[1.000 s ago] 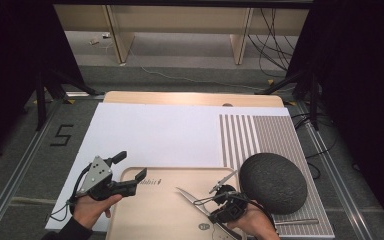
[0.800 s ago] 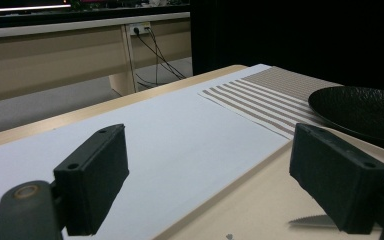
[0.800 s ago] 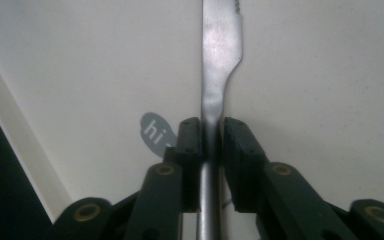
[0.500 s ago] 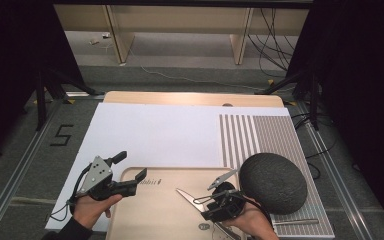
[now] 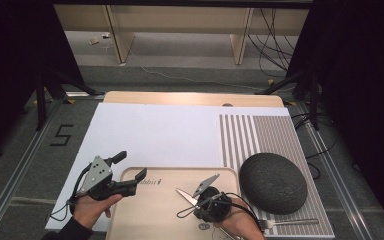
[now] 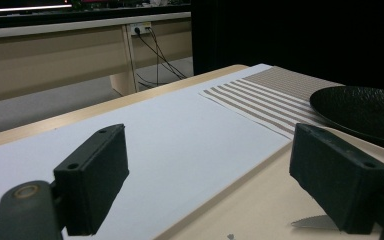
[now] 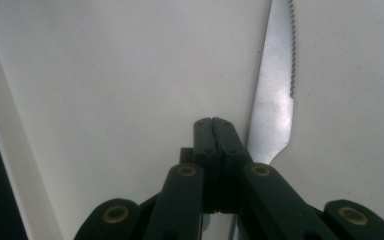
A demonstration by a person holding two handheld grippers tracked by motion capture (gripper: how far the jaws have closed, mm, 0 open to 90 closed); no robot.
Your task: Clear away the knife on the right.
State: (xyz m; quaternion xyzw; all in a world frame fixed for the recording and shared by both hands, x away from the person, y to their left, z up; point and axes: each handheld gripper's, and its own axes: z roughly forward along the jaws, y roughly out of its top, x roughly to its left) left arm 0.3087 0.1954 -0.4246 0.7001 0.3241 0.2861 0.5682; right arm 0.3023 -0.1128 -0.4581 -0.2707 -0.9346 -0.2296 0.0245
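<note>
Right gripper [image 7: 213, 122] is down low over the wooden tray [image 5: 145, 215], jaws pressed flat together. I see a clean seam and no metal between them, so I read it as closed on nothing. The knife [image 7: 275, 100] lies on the tray just beside my right jaw, its blade running out past the tips.

My left gripper [image 5: 130, 166] hovers at the tray's near-left corner, jaws spread wide and empty, one over the white sheet and one over the tray.

My guess is the knife is what I'm after. To take it well, I'd open the jaws first, then shift sideways so the metal sits between them, not alongside. It lies flat on the wood, so I'd tilt one jaw tip down to the tray and get under an edge. I'd bite back toward the handle, where it's thicker, and squeeze squarely so it can't swivel.

In the high view the knife's long axis runs on a diagonal across the tray. The tip points away from me and to the left, and the handle end is hidden under my gripper. In the right gripper view the blade runs nearly in line with my jaws, its toothed edge on the far side from them. The dark bowl [image 5: 272, 182] sits well clear to the right.
</note>
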